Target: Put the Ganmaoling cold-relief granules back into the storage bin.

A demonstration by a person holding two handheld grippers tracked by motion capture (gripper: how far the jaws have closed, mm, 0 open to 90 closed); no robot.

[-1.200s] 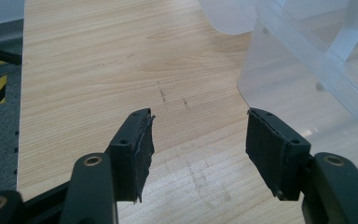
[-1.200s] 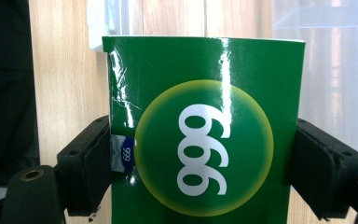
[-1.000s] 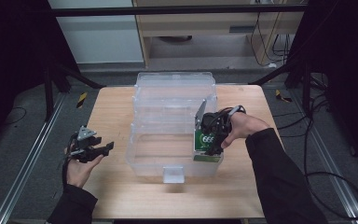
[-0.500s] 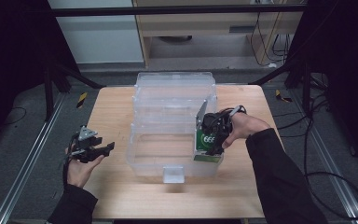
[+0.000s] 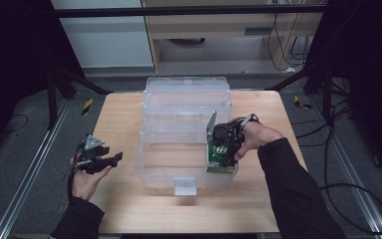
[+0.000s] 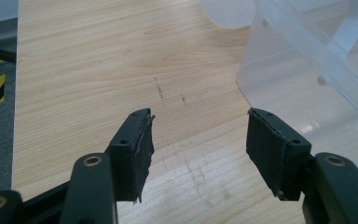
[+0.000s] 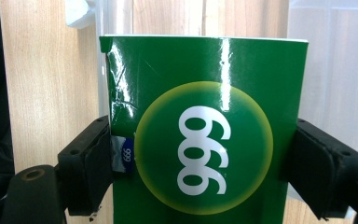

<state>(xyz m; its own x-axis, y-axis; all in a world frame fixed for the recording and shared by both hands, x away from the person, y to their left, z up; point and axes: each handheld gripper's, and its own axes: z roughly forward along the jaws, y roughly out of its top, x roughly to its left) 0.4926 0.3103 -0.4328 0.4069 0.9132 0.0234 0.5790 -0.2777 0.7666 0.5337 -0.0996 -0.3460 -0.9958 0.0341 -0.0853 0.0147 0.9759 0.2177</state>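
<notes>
A green box (image 7: 205, 140) marked 999 in a yellow-green circle sits between the pads of my right gripper (image 7: 200, 163), which press on its two sides. In the high view that green box (image 5: 218, 158) stands upright at the right end of the front section of a clear plastic container (image 5: 186, 144), with my right gripper (image 5: 226, 149) on it from above. My left gripper (image 5: 110, 160) rests left of the container over the wooden table (image 5: 114, 119). Its jaws stand wide apart over bare wood, and the left gripper (image 6: 198, 140) holds nothing.
The clear container (image 6: 317, 60) has several sections and a small front latch (image 5: 185, 186). Its rounded corner lies just right of my left jaws. Dark floor, rails (image 5: 25, 174) and cables surround the table; a cabinet (image 5: 214, 25) stands behind.
</notes>
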